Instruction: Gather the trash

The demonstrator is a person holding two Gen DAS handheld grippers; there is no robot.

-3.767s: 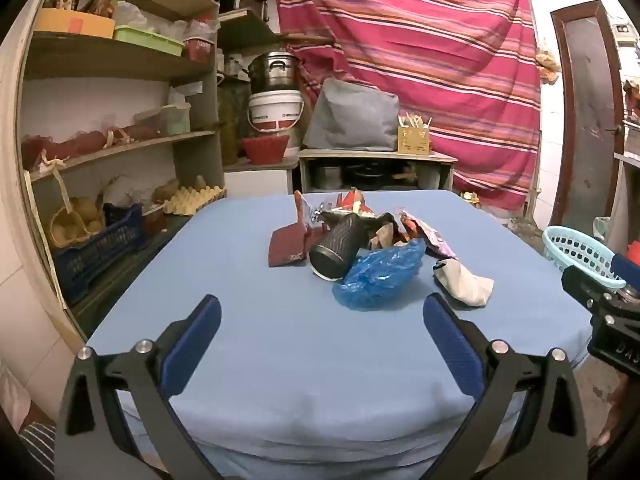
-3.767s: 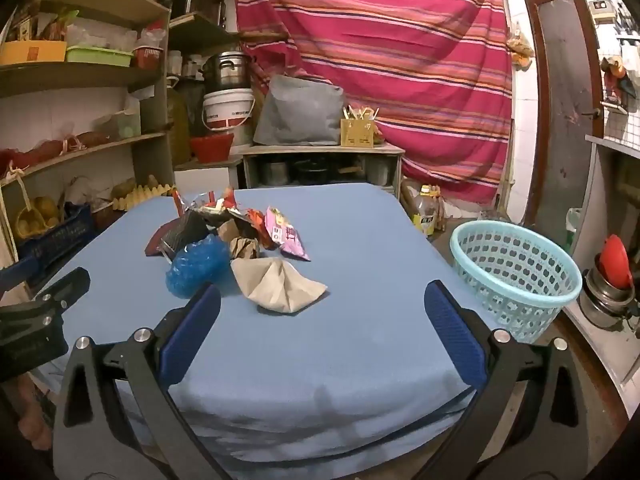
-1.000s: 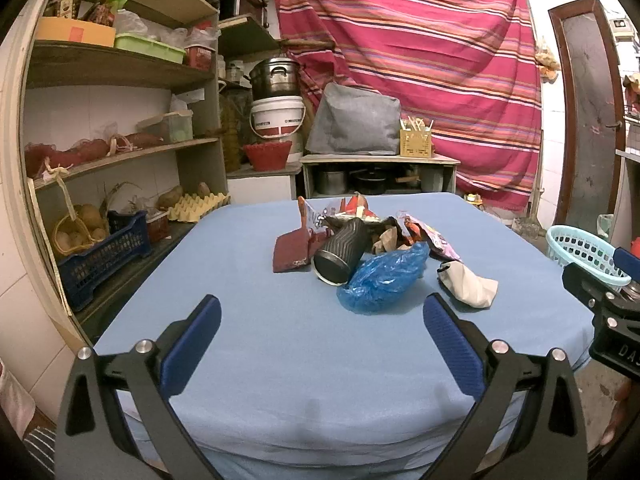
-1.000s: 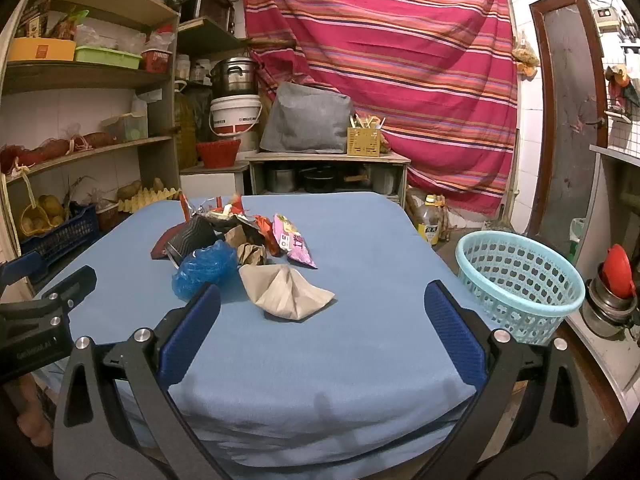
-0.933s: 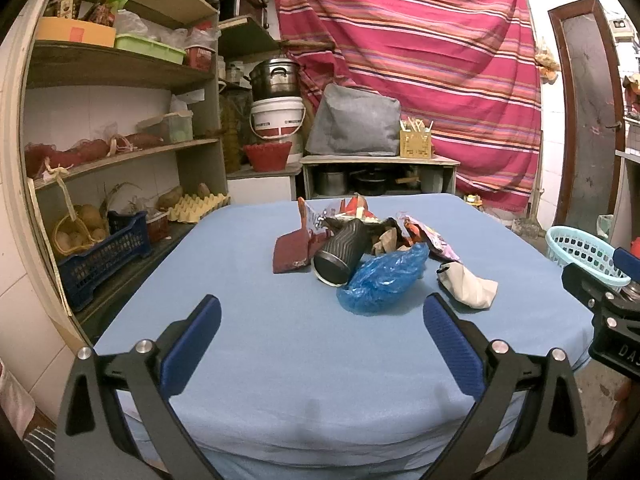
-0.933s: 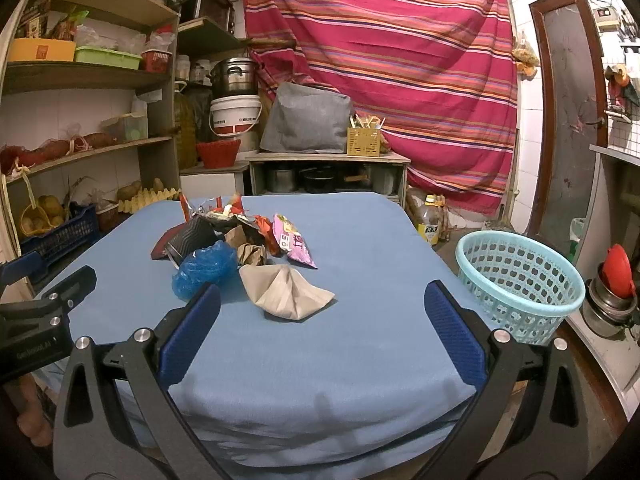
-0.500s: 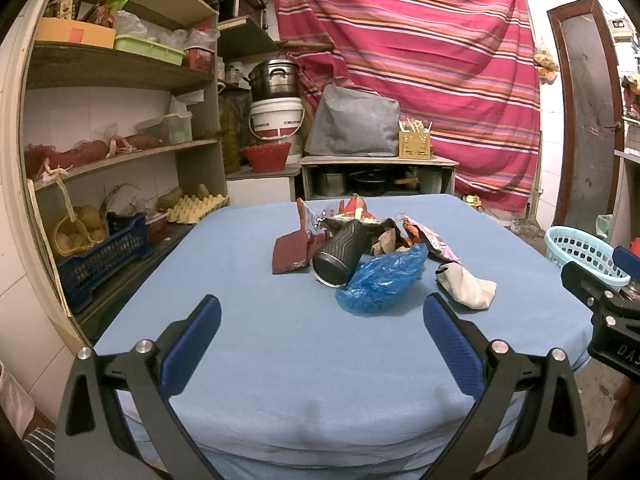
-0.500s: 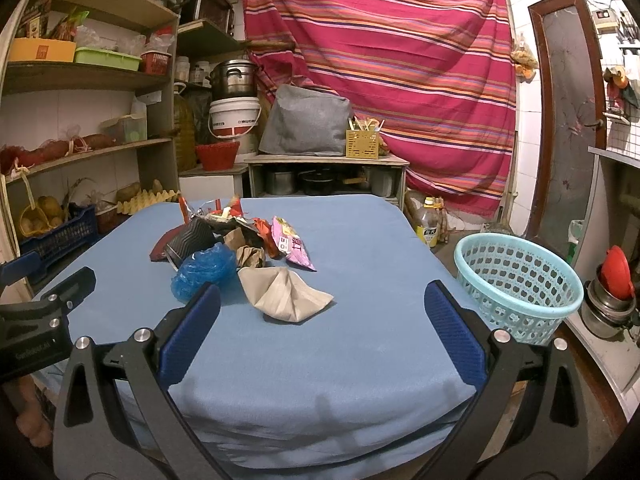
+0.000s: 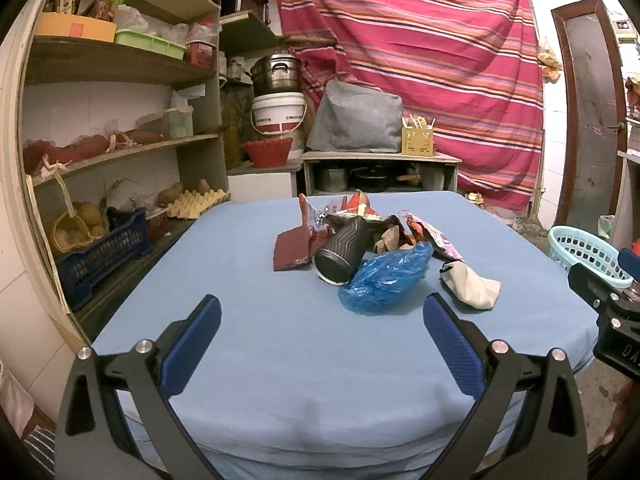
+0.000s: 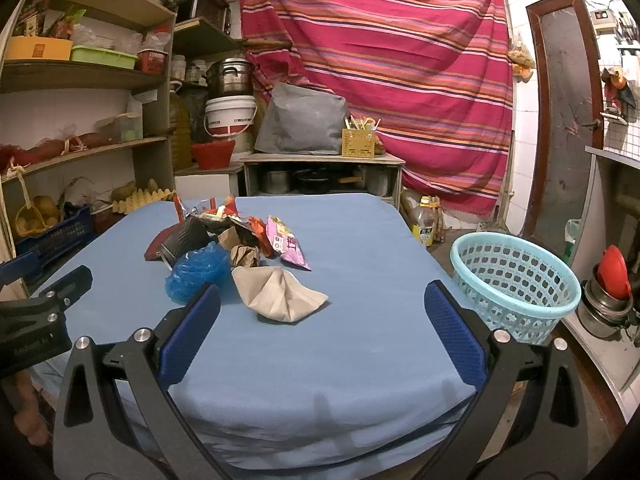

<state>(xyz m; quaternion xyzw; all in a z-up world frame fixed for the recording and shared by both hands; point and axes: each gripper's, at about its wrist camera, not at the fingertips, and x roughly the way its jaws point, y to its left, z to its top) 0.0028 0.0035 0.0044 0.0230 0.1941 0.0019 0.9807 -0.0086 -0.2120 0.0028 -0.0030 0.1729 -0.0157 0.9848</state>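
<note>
Holding both grippers over the table's [image 9: 240, 320] near edge, I see the left gripper [image 9: 320, 336] and right gripper [image 10: 322, 320] spread wide, gripping nothing. Trash lies mid-table: a blue bag [image 9: 384, 276] touching a black cup [image 9: 344, 248] on its side, wrappers [image 10: 286, 242] behind, a beige paper [image 10: 280, 292] nearest the right gripper. I see the basket [image 10: 516, 280] just off the table's right edge.

My two wrist cameras look forward from the near edge of the blue counter [image 9: 248, 344], the right one set further right. Both face the striped curtain [image 10: 400, 60] and share the trash pile [image 9: 360, 240], well ahead.
</note>
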